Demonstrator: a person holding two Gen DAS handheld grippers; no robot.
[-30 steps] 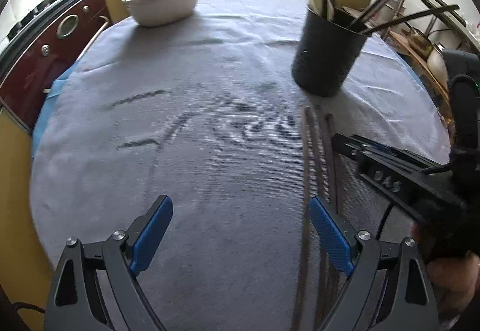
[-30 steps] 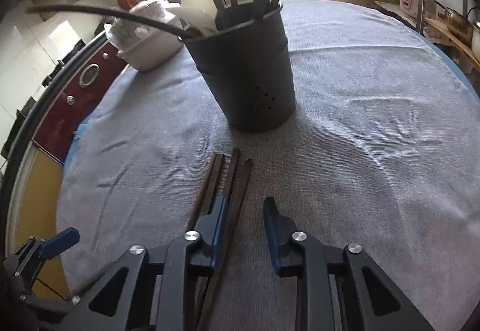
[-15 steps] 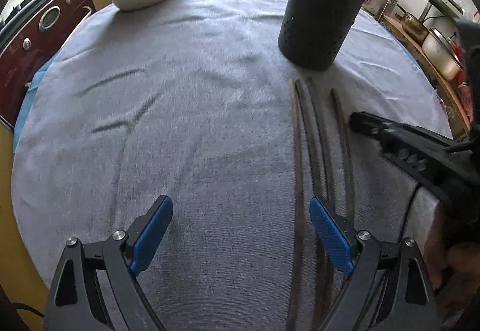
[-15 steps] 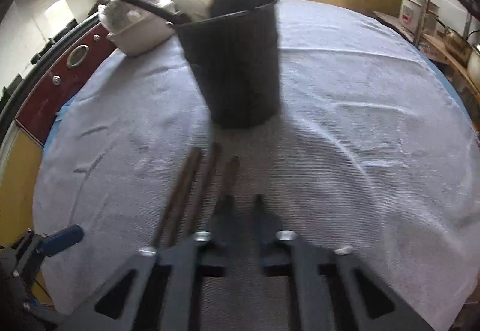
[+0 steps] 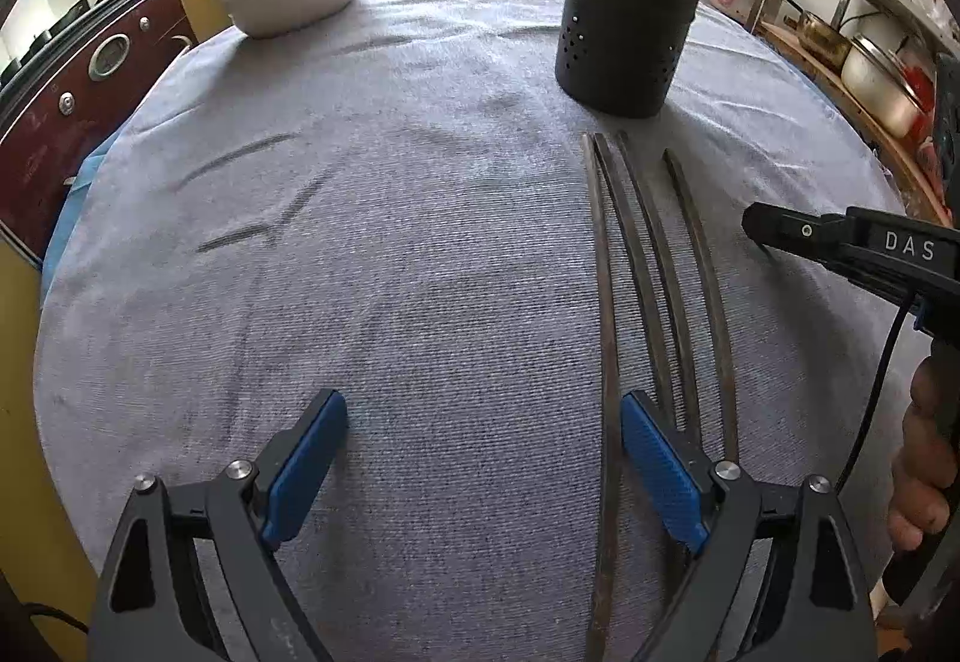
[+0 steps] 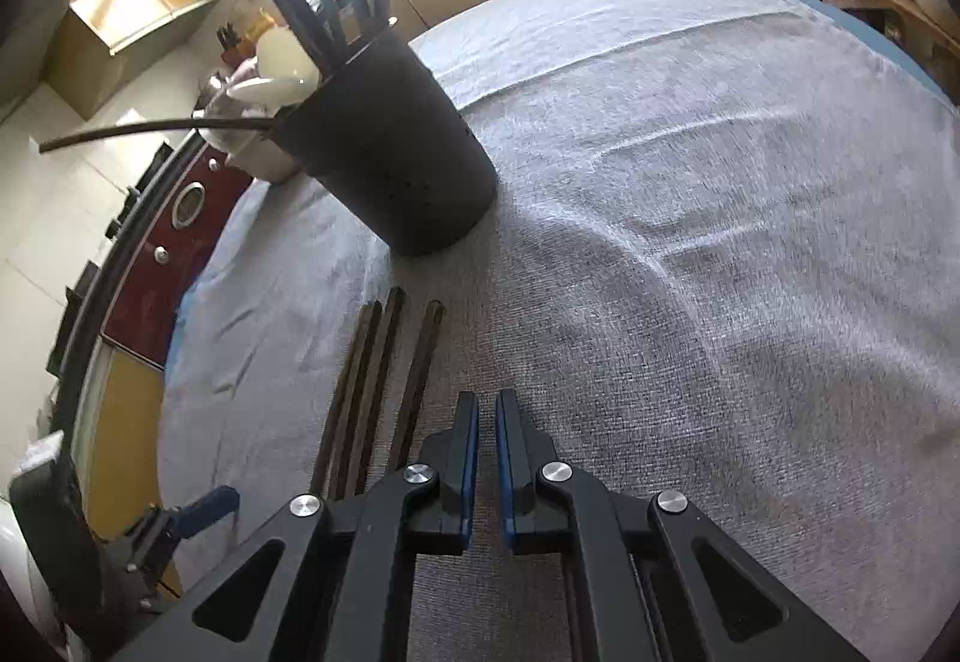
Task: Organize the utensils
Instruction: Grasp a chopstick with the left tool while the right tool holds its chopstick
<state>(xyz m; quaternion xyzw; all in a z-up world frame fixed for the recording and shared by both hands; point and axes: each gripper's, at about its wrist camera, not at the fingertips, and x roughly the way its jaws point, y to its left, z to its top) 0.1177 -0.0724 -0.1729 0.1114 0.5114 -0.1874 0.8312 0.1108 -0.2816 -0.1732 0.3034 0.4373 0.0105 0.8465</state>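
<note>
Chopsticks (image 5: 645,254), four dark ones, lie side by side on the grey-clothed bench (image 5: 390,242), just before the black perforated holder (image 5: 624,44). "DAS" is printed on the right gripper (image 6: 487,422), jaws together, empty. Left gripper (image 5: 483,458) is wide and narrowing, nothing between its pads.

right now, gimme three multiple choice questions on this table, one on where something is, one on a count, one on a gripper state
1. Where do the loose chopsticks lie?
A. inside the white bowl
B. on the cloth in front of the black holder
C. on the floor

2. How many loose chopsticks show in the left wrist view?
A. one
B. four
C. nine

3. How is the right gripper?
A. shut, empty
B. wide open
C. clamped on a spoon

Answers:
1 B, they lie flat just short of the black holder.
2 B, four dark sticks lie side by side.
3 A, its blue pads nearly meet with nothing between.
</note>
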